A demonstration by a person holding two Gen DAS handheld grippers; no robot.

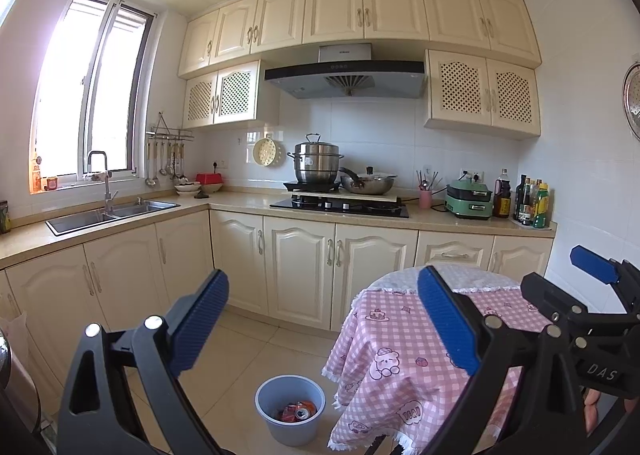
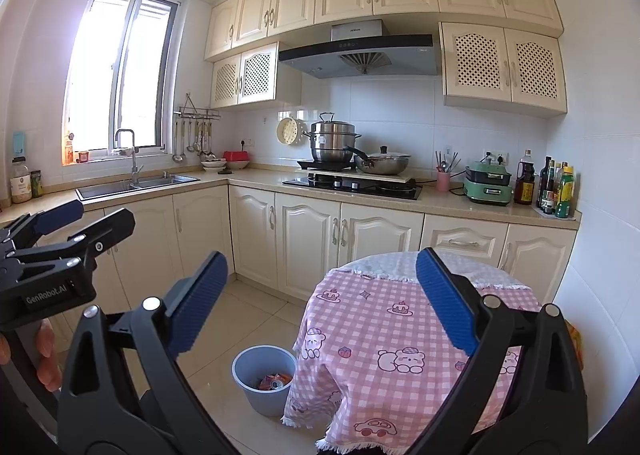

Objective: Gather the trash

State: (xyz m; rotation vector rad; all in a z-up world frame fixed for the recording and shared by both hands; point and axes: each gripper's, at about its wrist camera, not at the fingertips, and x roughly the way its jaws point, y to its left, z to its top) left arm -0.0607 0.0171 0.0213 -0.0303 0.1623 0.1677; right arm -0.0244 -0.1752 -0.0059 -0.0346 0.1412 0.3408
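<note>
Down on the tiled floor (image 1: 248, 339), just beside the hanging edge of the tablecloth (image 2: 384, 335): a grey-blue bin (image 1: 290, 411) with a crushed red can (image 1: 300, 411) and other crumpled wrappers inside. Seen from the right wrist too, with the bin (image 2: 264, 379) partly tucked under the cloth edge and the can (image 2: 275, 382) hard to make out in detail.

Left gripper (image 1: 323, 319) held high above floor and table, spread wide, nothing between the blue fingers (image 1: 202, 319). Right gripper (image 2: 322, 299) at similar height, also spread wide and holding nothing. Both raised side by side, each visible at the edge of the other's view, pointing toward the kitchen counter (image 1: 240, 201).

Bottom of the bin's contents hidden by its wall. Only fingertips of the person's hands visible, at the frame edges. Table top under the pink checked cloth partly covered by the gripper fingers.

Beyond: cream cabinets (image 1: 300, 267), steel sink (image 1: 116, 213) under a bright window (image 1: 92, 95), black stove (image 1: 340, 207) with a steel pot (image 1: 316, 163) and a pan (image 1: 368, 181), range hood (image 1: 344, 75) above, green cooker (image 1: 469, 201) and bottles (image 1: 532, 203) at the right end.
</note>
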